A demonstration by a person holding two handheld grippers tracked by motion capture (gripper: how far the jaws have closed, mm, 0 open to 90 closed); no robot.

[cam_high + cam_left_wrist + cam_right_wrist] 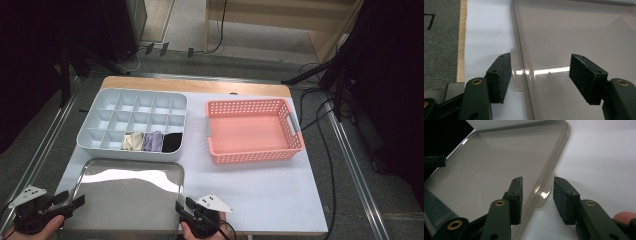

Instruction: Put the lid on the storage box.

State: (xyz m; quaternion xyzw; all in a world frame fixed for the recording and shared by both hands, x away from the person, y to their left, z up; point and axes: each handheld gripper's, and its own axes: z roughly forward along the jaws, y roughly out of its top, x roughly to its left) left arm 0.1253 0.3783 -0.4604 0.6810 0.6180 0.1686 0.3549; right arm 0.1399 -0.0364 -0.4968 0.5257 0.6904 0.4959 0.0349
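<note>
We judge the main risk to be an uneven lift: the tray (131,192) is wide, shallow and slick, and each gripper has only a small tab at a side rim to bite on, so if 1 side closes or rises before the other, the tray could tilt, twist out of the pads or scrape across the white mat (260,185). A second risk is a pad landing on the rim's curved edge instead of the tab, which would let the metal slip free. At the lower left of the high view, the left gripper (75,201) stands fairly wide; in the left gripper view its 2 pads (500,75) straddle the tray's left rim and a small rounded tab (516,70), with 1 pad just beside the tab and the other well apart over the tray floor, so nothing is pinched. At the bottom centre of the high view, the right gripper (181,206) is narrower; in the right gripper view its jaws flank the right tab (544,195) with gaps on both sides, not yet gripping. The tray lies flat in the lower left of the high view, below the grey divided box (97,125) and left of the pink basket (252,131). It looks like polished steel, rectangular with rounded corners, mirror bright and bare inside.
</note>
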